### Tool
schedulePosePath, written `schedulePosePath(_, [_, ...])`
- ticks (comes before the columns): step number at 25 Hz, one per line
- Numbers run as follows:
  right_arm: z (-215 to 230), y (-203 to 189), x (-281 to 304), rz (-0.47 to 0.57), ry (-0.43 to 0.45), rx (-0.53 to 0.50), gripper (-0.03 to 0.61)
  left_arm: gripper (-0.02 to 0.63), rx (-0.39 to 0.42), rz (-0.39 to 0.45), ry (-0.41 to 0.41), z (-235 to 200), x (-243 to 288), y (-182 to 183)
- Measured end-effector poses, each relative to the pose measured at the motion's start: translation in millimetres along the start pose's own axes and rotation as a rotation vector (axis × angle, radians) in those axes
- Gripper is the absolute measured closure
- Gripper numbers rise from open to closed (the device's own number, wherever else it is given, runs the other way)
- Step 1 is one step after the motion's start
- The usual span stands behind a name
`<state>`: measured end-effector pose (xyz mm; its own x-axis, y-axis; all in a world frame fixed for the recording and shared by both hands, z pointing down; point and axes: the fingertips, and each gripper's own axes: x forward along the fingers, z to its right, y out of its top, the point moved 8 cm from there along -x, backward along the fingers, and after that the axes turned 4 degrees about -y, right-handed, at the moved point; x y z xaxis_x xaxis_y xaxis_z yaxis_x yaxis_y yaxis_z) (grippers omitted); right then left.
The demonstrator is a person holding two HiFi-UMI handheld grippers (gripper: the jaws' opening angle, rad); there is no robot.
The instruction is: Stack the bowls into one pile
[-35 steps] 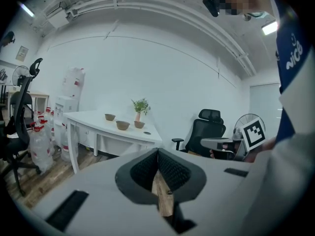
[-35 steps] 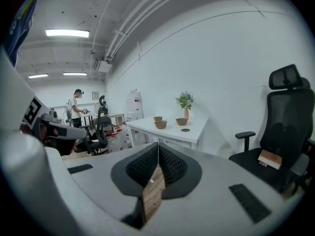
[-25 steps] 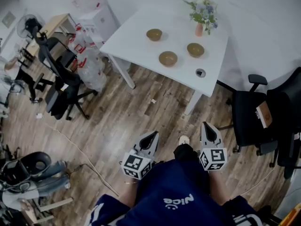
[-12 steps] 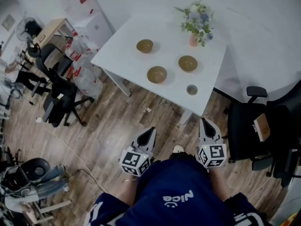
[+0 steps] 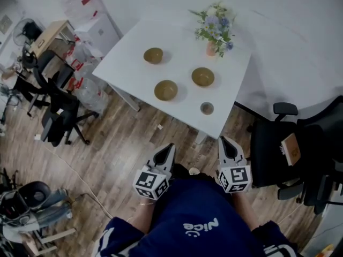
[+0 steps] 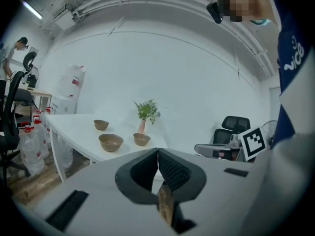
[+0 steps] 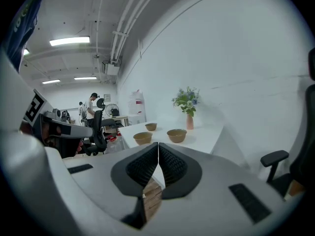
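Three tan bowls sit apart on a white table (image 5: 139,68): one at the far left (image 5: 153,55), one nearer the front (image 5: 165,90), one to the right (image 5: 203,76). The left gripper view shows the same bowls (image 6: 110,141) far ahead. My left gripper (image 5: 169,147) and right gripper (image 5: 223,141) are held close to my body, over the wooden floor short of the table. Both are shut with nothing between the jaws. The right gripper (image 7: 158,145) points toward the table.
A vase of flowers (image 5: 212,28) stands at the table's back. A small round dark object (image 5: 207,108) lies near the front right corner. Black office chairs stand at left (image 5: 56,119) and right (image 5: 276,143). Bags and a cabinet (image 5: 88,20) crowd the far left.
The table and bowls have come nearer and lower in the head view. Both grippers moved toward the table, still shut and empty.
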<state>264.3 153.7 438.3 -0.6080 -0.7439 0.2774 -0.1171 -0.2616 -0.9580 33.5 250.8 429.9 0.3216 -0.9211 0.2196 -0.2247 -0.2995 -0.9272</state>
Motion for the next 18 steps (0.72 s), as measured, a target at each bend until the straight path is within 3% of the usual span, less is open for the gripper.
schedulePosePath(9, [-1,-11,13,-0.049,-0.018,0.014,0.555,0.595,-0.002,-0.019,-0.012,-18,16,-6])
schedulePosePath(18, [-1,6,77,-0.075,-0.048,-0.014,0.555,0.595,-0.001,-0.035,-0.047,-83,58,14])
